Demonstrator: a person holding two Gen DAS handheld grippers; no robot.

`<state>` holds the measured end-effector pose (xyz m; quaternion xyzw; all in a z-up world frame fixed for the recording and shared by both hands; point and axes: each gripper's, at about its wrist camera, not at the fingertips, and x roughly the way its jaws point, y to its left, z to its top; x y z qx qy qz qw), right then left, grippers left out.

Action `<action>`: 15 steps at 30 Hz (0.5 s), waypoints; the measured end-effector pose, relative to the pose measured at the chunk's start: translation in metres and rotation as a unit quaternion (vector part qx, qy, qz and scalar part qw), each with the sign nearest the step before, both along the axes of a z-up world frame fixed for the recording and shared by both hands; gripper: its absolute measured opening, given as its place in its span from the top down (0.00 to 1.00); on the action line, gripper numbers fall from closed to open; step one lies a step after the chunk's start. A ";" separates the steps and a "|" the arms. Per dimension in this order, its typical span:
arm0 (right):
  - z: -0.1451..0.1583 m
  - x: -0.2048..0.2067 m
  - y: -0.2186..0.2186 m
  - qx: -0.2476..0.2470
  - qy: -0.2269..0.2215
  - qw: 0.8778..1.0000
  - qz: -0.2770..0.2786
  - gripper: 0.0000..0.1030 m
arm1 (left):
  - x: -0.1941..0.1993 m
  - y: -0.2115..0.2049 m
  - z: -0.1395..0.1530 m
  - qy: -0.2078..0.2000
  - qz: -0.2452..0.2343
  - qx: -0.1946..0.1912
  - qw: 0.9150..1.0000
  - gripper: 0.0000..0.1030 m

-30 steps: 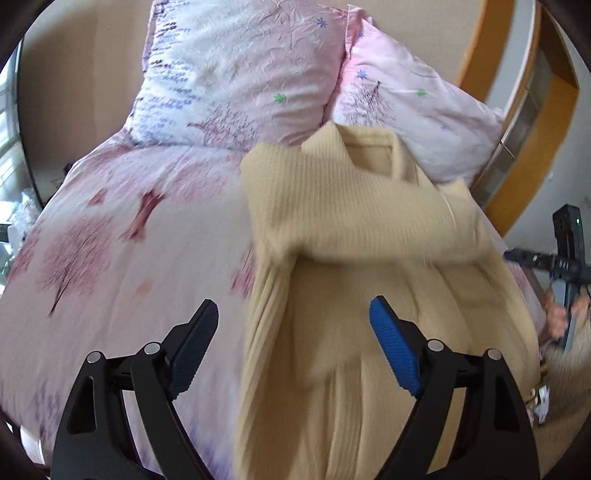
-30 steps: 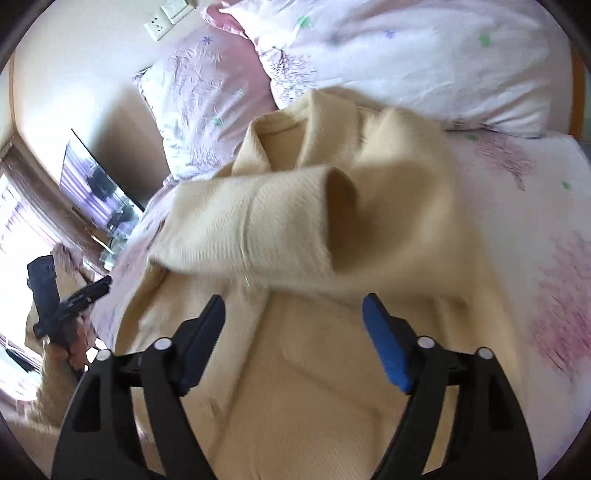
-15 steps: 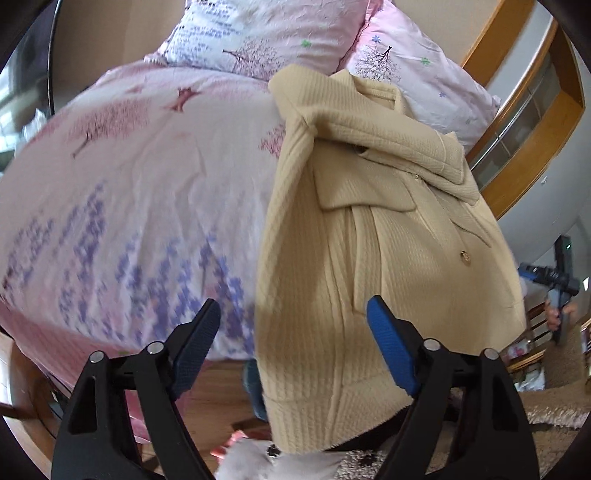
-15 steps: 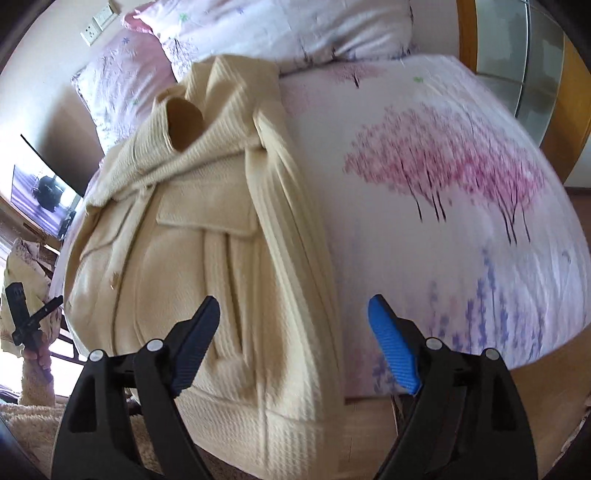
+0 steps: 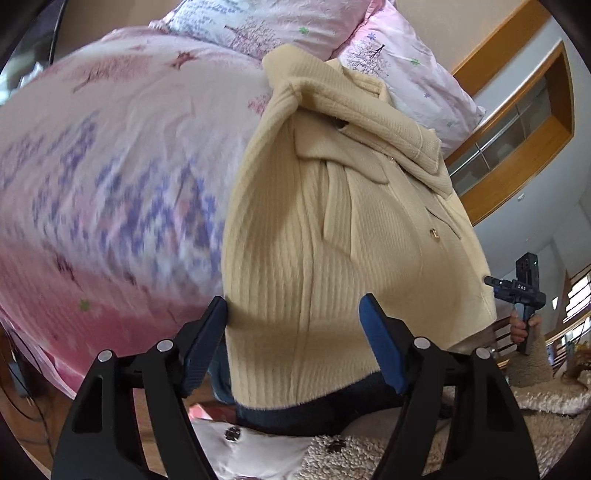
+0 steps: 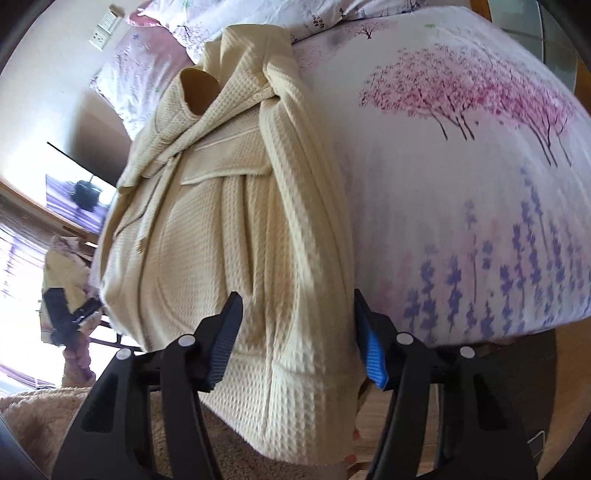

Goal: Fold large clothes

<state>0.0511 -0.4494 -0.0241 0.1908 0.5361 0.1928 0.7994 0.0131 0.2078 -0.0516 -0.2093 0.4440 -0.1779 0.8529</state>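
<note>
At the foot of the bed (image 5: 110, 155), the cream jacket (image 5: 332, 240) hangs over the edge. Both my left tongs (image 5: 295, 339) and right tongs (image 6: 299, 332) are closing around its lower hem corners, not yet gripping.

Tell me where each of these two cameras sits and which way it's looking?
Left wrist: rides on the left gripper, looking down its fingers at the cream jacket hanging off the bed; the right gripper and a hand show far right.
Right wrist: rides on the right gripper, facing the jacket's other hem corner; the left gripper shows far left.
Shared: jacket, bed, pillows. Both grippers' jaws are closing around the hem.
</note>
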 end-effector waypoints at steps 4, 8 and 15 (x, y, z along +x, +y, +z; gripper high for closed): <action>0.000 -0.010 -0.003 0.003 -0.001 1.000 0.009 0.43 | -0.004 0.003 -0.016 0.023 0.004 -0.022 0.999 0.30; 0.001 -0.017 -0.004 -0.004 0.006 1.000 0.003 0.44 | -0.002 0.005 -0.034 0.048 0.014 -0.033 0.998 0.32; -0.019 -0.028 0.003 0.005 0.035 0.999 0.020 0.44 | 0.004 0.006 -0.043 0.051 0.005 -0.077 0.996 0.37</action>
